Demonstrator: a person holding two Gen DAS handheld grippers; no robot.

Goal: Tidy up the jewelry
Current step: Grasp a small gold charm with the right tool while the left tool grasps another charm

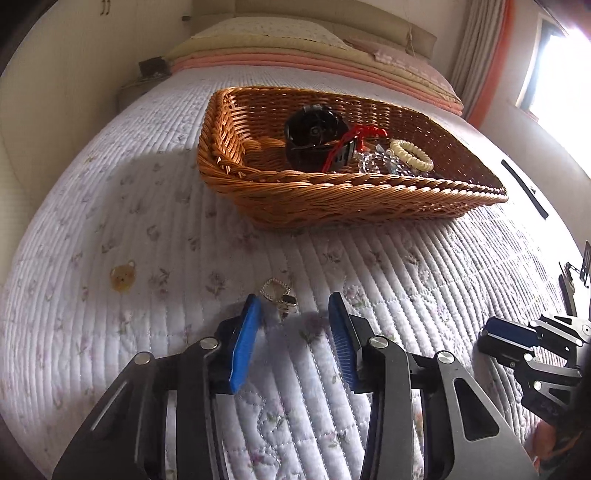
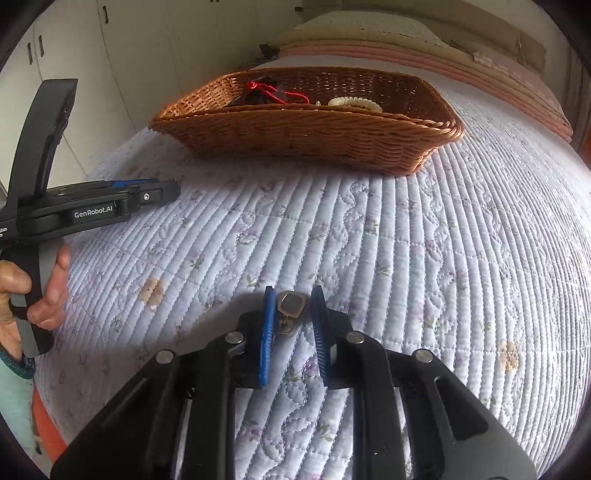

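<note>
The right gripper [image 2: 293, 308] straddles an earring [image 2: 290, 308] on the quilt [image 2: 424, 240], jaws narrow, pads apart from it. The left gripper [image 1: 293, 306] gapes beside another earring [image 1: 279, 295], holding nothing. Beyond sit a bear charm [image 1: 122, 276], then a basket [image 1: 332, 199] of bracelets [image 1: 412, 154] before pillows [image 1: 266, 33].

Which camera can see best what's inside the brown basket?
The left wrist view. It looks down into the wicker basket, so the black round thing, red cord and cream bracelet show clearly. The right wrist view sees mostly the basket's side wall, with only the tops of things peeking over.
</note>
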